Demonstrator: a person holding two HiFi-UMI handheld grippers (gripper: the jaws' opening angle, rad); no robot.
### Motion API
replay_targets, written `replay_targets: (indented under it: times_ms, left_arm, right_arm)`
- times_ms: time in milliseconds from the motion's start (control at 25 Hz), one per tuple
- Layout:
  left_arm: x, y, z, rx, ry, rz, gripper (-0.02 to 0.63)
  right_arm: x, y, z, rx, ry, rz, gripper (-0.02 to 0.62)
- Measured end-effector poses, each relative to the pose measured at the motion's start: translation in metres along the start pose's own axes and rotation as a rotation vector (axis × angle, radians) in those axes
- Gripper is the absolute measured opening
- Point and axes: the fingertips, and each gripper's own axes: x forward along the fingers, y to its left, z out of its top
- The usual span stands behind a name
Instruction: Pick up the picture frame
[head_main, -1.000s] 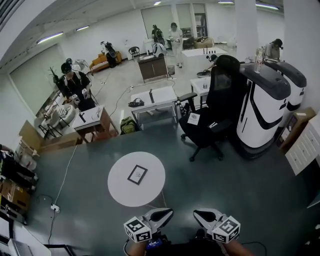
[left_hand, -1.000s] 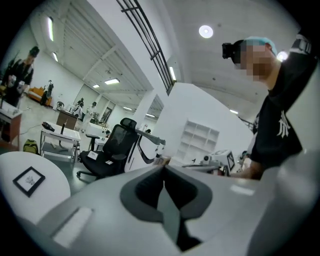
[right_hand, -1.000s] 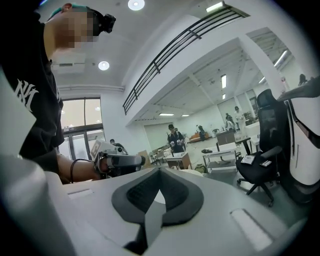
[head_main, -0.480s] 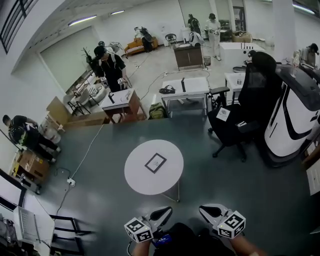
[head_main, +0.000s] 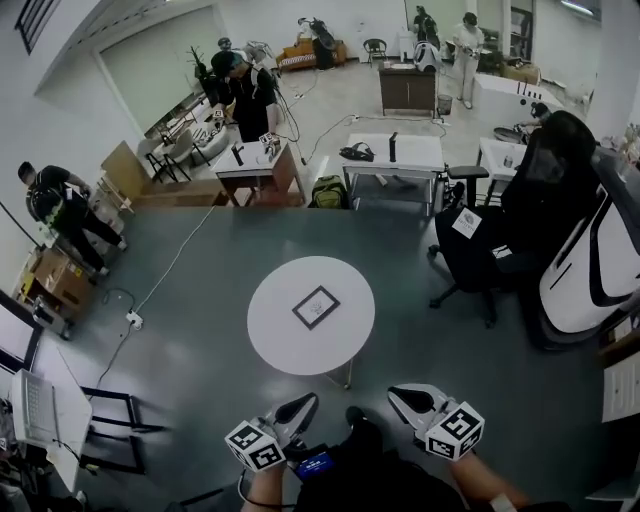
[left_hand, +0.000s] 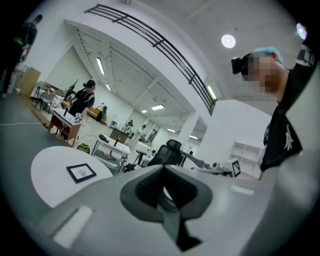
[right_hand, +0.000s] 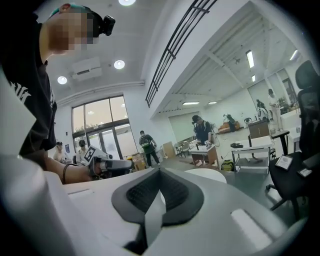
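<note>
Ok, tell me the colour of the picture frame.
Black picture frame, clearest in the left gripper view.

picture frame (head_main: 316, 307): small, black-edged, white inside, lying flat and askew near the centre of the round white table (head_main: 280, 340), mid-frame.

A round white table (head_main: 285, 335) stands on the dark grey floor (head_main: 190, 370). To its right, a black office chair on wheels (head_main: 505, 225) sits just beside a big white and black machine (head_main: 600, 270). Farther back are a long white table (head_main: 400, 152), a brown wooden desk (head_main: 250, 165) and a green bag (head_main: 328, 192).
</note>
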Motion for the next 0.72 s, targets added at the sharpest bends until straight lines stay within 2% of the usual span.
replay_targets:
  times_ms: [200,400,720]
  left_arm:
    - [0.016,0.05,0.044,-0.052,-0.097,0.058,0.003]
    - [0.038,0.095,0.088,-0.098,-0.174,0.063,0.003]
    - [0.061,0.157,0.121,-0.127,-0.185,0.017,0.003]
  right_arm:
    - [0.02,-0.031,0.023,-0.049,0.057,-0.011,0.0]
    - [0.047,-0.076,0.075,-0.09,0.036,-0.066,0.0]
    - [0.115,-0.114,0.109,-0.081,0.01,-0.097,0.0]
